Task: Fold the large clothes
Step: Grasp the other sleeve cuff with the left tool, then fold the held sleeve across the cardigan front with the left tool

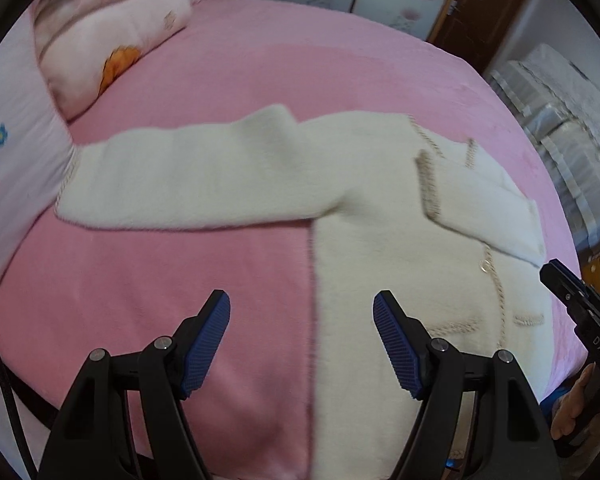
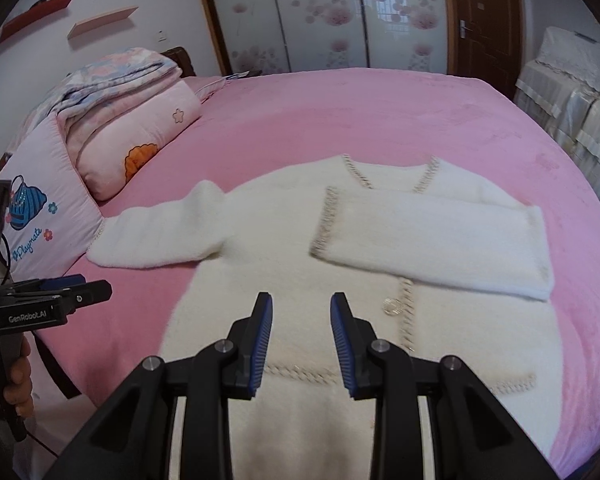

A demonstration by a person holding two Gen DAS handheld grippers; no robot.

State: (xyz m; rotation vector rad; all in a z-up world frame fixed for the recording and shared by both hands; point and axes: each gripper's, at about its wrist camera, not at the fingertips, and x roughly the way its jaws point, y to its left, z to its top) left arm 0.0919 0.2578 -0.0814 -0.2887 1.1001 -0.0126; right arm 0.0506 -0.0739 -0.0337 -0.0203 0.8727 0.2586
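Note:
A fluffy white cardigan (image 1: pixel 380 248) (image 2: pixel 300 248) with beige braided trim lies flat on the pink bed (image 1: pixel 260 80) (image 2: pixel 380 120). One sleeve (image 1: pixel 180 176) (image 2: pixel 160 236) stretches out to the left toward the pillows. The other sleeve (image 1: pixel 488 208) (image 2: pixel 432 240) is folded across the chest. My left gripper (image 1: pixel 302 300) (image 2: pixel 96 286) hovers wide open over the cardigan's left side edge, holding nothing. Over the lower front panel my right gripper (image 2: pixel 302 300) (image 1: pixel 556 280) stands open by a narrower gap, also with nothing between its fingers.
Pillows and a folded quilt (image 2: pixel 140 136) (image 1: pixel 112 32) are stacked at the bed's left, beside a printed pillow (image 2: pixel 40 216). Sliding wardrobe doors (image 2: pixel 320 12) and a brown door (image 2: pixel 484 12) lie beyond. Cloth-covered furniture (image 2: pixel 572 100) stands along the right.

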